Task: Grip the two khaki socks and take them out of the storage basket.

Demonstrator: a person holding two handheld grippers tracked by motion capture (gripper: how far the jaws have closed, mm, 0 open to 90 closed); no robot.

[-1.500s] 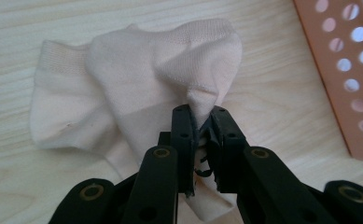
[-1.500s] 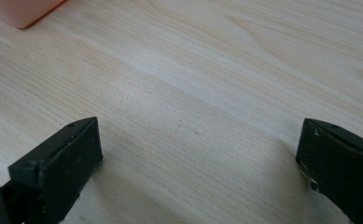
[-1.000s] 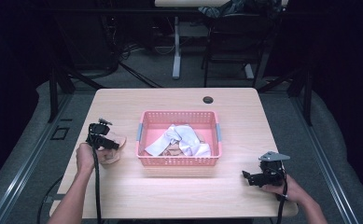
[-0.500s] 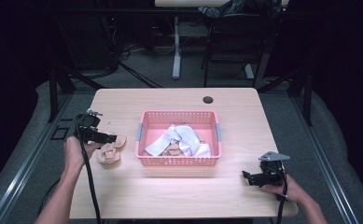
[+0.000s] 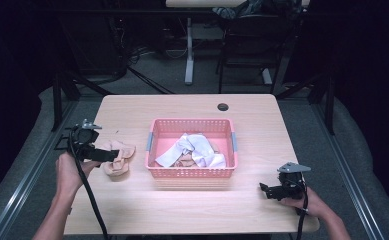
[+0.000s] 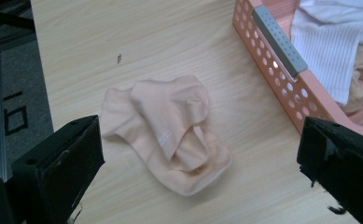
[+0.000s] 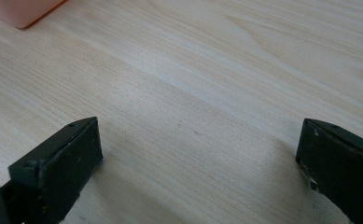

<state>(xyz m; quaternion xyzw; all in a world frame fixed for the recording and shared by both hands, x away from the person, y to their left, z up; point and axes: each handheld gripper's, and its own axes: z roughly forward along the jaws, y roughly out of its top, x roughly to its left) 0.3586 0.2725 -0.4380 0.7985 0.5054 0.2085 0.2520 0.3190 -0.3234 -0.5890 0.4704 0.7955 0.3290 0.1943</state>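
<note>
Tabletop holds peach socks beside basket.

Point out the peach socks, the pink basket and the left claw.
peach socks (image 6: 170, 135): left gripper view, middle of the pile
pink basket (image 5: 191, 173): high view, near wall
left claw (image 5: 116, 156): high view, between its fingertips

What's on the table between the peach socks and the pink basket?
Nothing: bare wood separates the peach socks from the pink basket in the left gripper view.
</note>
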